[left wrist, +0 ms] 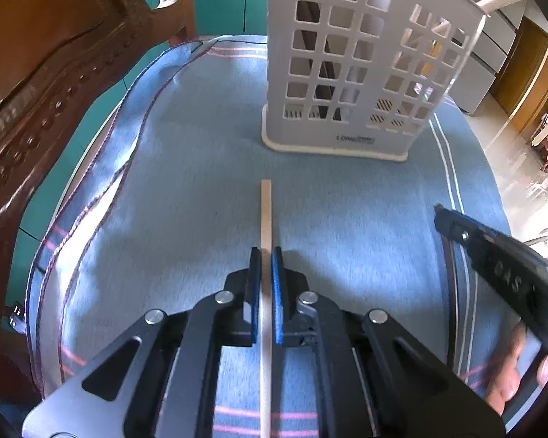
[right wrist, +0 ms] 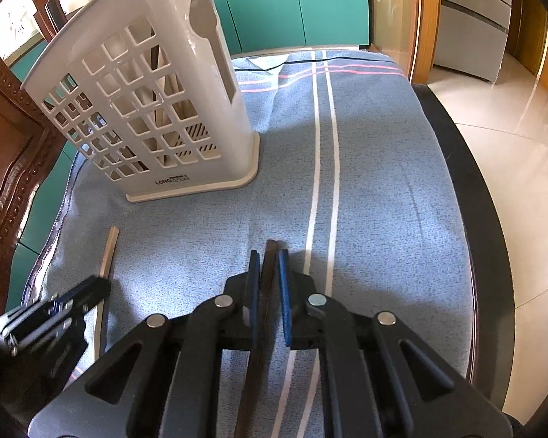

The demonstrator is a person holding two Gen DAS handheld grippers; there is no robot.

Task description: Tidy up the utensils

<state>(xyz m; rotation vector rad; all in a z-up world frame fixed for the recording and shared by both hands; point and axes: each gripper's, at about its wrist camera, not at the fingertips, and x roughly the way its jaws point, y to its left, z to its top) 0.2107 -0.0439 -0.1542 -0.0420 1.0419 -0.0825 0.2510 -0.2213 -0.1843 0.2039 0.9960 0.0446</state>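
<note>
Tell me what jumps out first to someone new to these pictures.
The tall white utensil holder stands at the far side of the blue cloth. Nearer, the left gripper pinches a pale chopstick and the right gripper a dark chopstick.

Left tongs (left wrist: 266, 255) clamped shut, right tongs (right wrist: 268, 255) clamped shut, both angled downward

Grippers: 2, left gripper (left wrist: 266, 255), right gripper (right wrist: 267, 255). Chopsticks outside holder: 2, pale chopstick (left wrist: 266, 215) btwn left jaws, dark chopstick (right wrist: 268, 273) btwn right jaws. Utensil holder (left wrist: 347, 73): 1, ahead of both (contents uncountable thru grid). Cloth (right wrist: 383, 182): 1.
</note>
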